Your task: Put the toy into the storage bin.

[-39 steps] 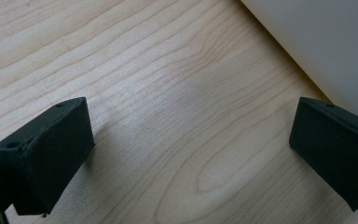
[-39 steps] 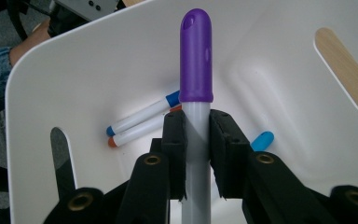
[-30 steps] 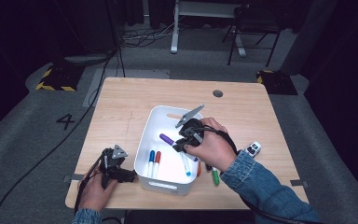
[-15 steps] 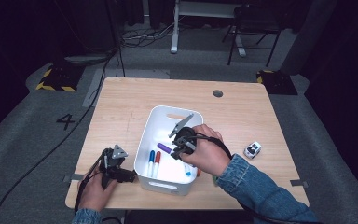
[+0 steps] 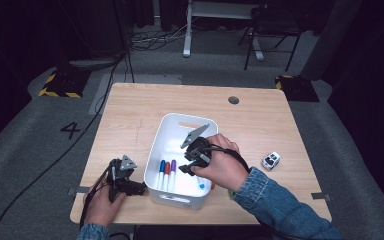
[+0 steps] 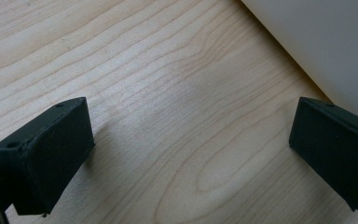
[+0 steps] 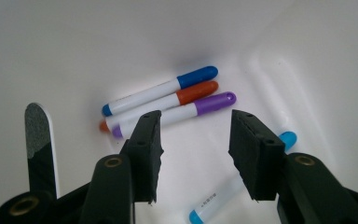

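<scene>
A white bin [image 5: 158,142] stands mid-table. On its floor a blue marker [image 5: 161,169], an orange marker [image 5: 167,172] and a purple marker [image 5: 173,166] lie side by side, with a light-blue marker [image 5: 201,186] apart from them. My right gripper [image 5: 187,168] hangs inside the bin just over the purple marker [image 7: 200,105]. Its jaws have just been opening and stand open [image 7: 193,140] with nothing between them. My left gripper [image 5: 132,188] rests on the table left of the bin, open [image 6: 191,140] over bare wood.
A small toy car [image 5: 270,160] sits on the wooden table [image 5: 130,115] right of the bin. The bin's outer wall [image 6: 326,46] is close beside the left gripper. Cables, a desk frame and a chair stand on the floor beyond the table.
My right gripper carried the purple marker down and left into the bin and let it go next to the orange one. The left hand has not moved.
</scene>
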`<state>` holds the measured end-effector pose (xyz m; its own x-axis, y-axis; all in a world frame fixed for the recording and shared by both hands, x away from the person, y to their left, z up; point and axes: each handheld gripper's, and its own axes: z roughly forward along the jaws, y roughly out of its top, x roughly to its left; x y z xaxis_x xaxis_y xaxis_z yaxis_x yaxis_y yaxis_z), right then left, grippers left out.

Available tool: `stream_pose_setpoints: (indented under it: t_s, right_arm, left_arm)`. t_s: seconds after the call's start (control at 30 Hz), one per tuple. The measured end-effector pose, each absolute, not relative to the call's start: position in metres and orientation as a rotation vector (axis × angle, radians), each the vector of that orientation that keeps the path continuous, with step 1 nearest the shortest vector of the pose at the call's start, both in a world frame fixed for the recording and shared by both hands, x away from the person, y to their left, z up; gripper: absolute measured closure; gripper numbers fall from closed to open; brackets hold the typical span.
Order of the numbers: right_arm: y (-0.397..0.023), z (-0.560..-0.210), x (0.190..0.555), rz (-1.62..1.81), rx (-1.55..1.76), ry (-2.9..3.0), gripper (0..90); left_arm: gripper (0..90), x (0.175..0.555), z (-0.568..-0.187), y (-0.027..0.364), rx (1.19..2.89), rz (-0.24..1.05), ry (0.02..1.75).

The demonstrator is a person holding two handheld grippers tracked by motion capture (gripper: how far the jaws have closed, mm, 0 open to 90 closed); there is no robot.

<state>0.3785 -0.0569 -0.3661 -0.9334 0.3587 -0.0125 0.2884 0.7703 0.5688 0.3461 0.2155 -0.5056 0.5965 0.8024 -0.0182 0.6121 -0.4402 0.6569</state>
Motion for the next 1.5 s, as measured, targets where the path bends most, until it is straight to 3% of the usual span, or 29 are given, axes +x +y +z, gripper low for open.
stream_pose_setpoints:
  t_s: [0.97, 1.5]
  right_arm:
    - [-0.167, -0.327, 0.380, 0.991, 0.851, 2.662, 59.4]
    - [-0.214, -0.365, 0.407, 0.850, 1.032, 2.626, 59.9]
  left_arm:
    - [0.0, 0.346, -0.505, 0.216, 2.203, 0.400, 1.115]
    - [0.0, 0.346, -0.505, 0.216, 2.202, 0.400, 1.116]
